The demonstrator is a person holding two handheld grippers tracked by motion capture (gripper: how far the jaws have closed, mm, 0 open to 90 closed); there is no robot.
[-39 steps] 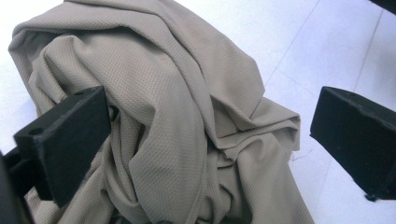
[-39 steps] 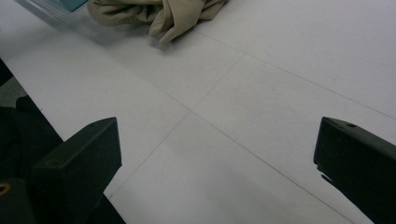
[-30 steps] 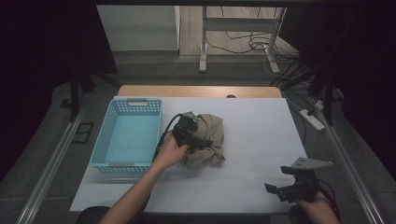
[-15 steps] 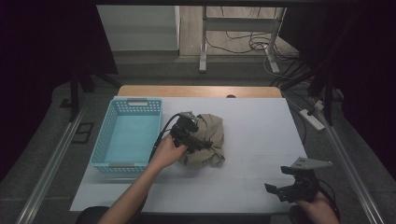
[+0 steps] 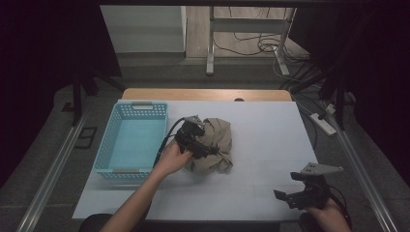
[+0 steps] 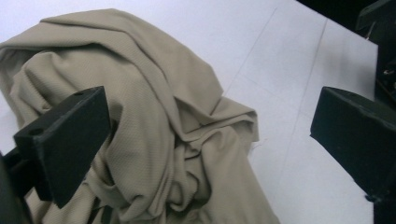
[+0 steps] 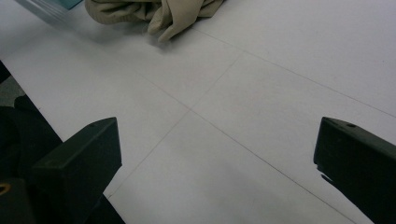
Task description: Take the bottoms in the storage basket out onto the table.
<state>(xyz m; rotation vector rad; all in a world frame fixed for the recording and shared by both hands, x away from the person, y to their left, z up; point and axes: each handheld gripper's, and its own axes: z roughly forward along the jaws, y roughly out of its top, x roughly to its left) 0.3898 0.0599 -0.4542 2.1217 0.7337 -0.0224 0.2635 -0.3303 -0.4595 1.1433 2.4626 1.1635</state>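
A crumpled beige cloth [image 5: 218, 144] lies in a heap near the middle of the white table [image 5: 270, 130]. My left gripper [image 5: 205, 150] hovers over the cloth's left side, open. In the left gripper view its jaws stand wide apart above the folds of the cloth [image 6: 159, 135], with nothing pinched between them. My right gripper [image 5: 290, 197] rests low near the table's front right corner, open and holding nothing. In the right gripper view the edge of the cloth [image 7: 159, 11] lies far ahead at the top.
A light blue plastic basket [image 5: 130, 140] stands to the left of the cloth, with nothing visible inside. A wooden strip [image 5: 208, 94] runs along the table's far edge. Cables [image 5: 261, 46] and a power strip [image 5: 325, 123] lie on the floor beyond and to the right.
My left gripper has edged slightly farther over the cloth. The right gripper has stayed where it was.
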